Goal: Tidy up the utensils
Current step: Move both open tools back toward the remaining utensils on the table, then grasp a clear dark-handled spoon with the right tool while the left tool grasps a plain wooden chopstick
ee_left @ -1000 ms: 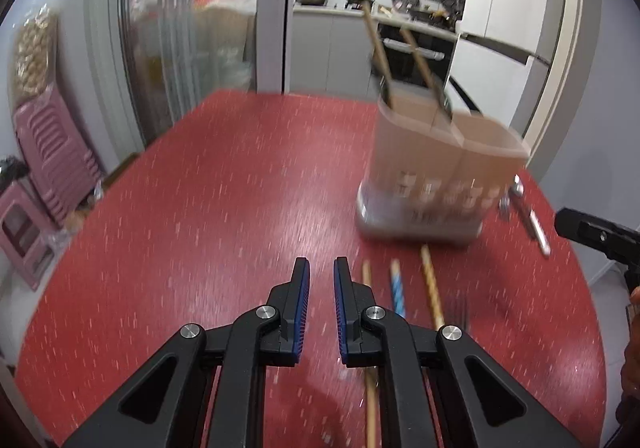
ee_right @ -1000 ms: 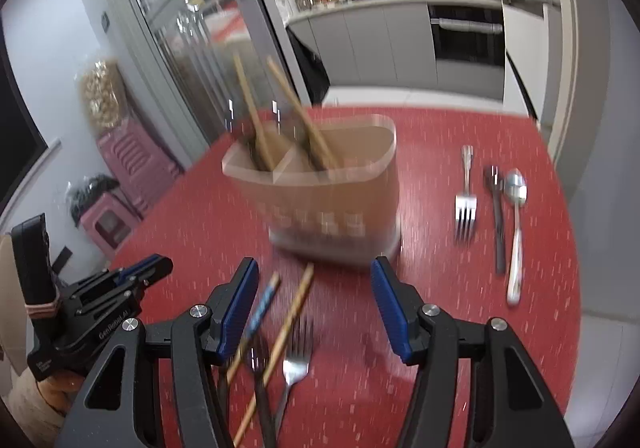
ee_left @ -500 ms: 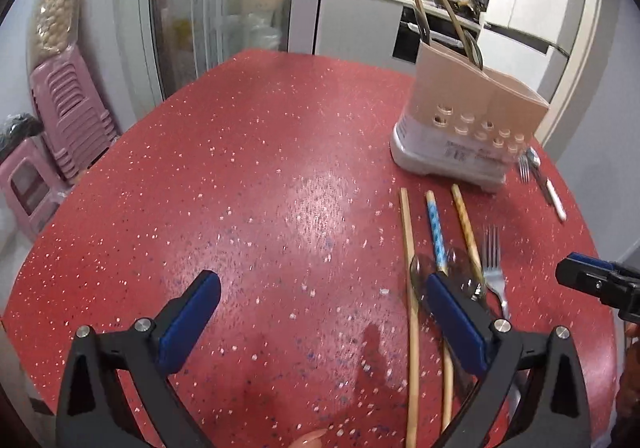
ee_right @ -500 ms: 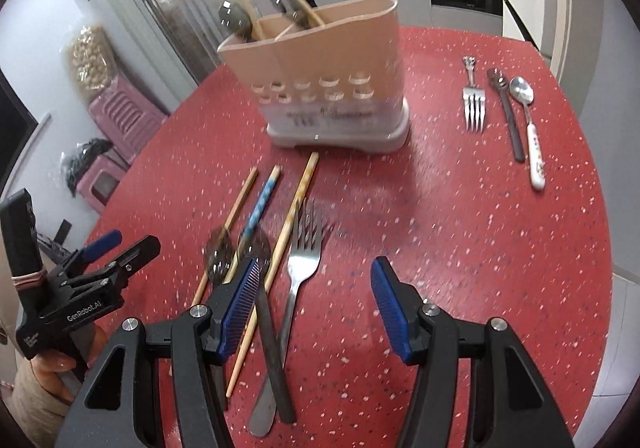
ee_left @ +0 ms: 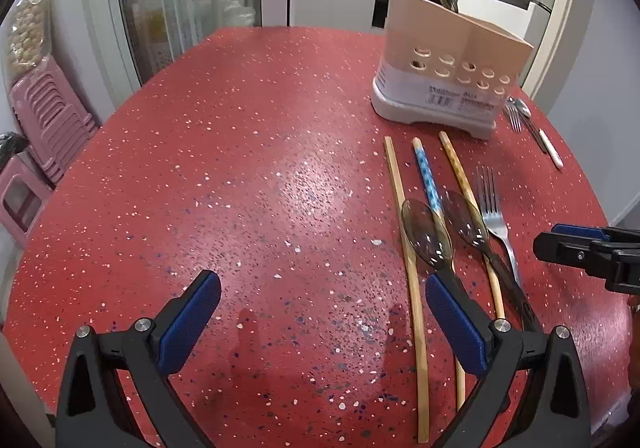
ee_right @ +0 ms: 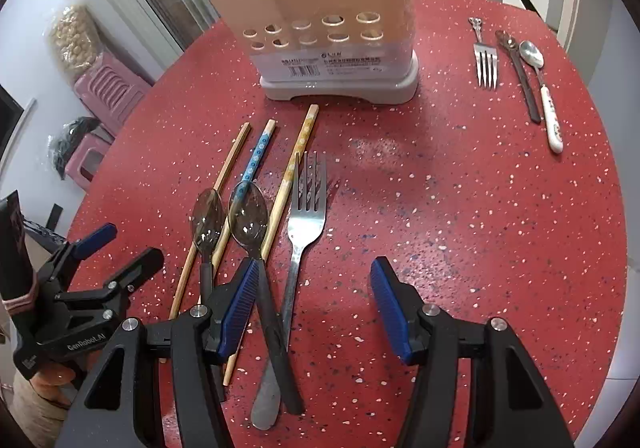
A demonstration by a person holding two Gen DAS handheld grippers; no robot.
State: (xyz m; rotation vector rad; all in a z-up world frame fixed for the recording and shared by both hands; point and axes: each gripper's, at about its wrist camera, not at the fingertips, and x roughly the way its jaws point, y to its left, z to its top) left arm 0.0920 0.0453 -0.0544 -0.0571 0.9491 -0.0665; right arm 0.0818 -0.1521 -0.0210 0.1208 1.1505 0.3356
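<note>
Utensils lie flat on the red table point(ee_right: 480, 207), lined up in front of both grippers, likely so each one is easy to pick. The left gripper point(ee_left: 322, 322) has its fingers wide apart and holds nothing. The right gripper point(ee_right: 316, 306) is wide apart too, and empty.

Just ahead of the right gripper, a little to its left, is a silver fork point(ee_right: 302, 224). Next to it are two dark spoons point(ee_right: 248, 215), whose bowls rest on top of three chopsticks point(ee_right: 298, 151). They all point toward the beige holder point(ee_right: 320, 19), which stands farther ahead. Some spoons and sticks already stand up in it, so I think that is where these ones must go. The fork looks like the easiest pick for the right gripper, since it lies almost between the fingers.

The right view shows three more pieces far ahead and to the right: a small fork point(ee_right: 485, 59), a dark-handled piece point(ee_right: 520, 75) and a white-handled spoon point(ee_right: 542, 87). The left view shows them only tiny, past the holder point(ee_left: 448, 63). The left view shows the big bare part of the table to its own left, and the right gripper's tip point(ee_left: 576, 246) off to the side.
</note>
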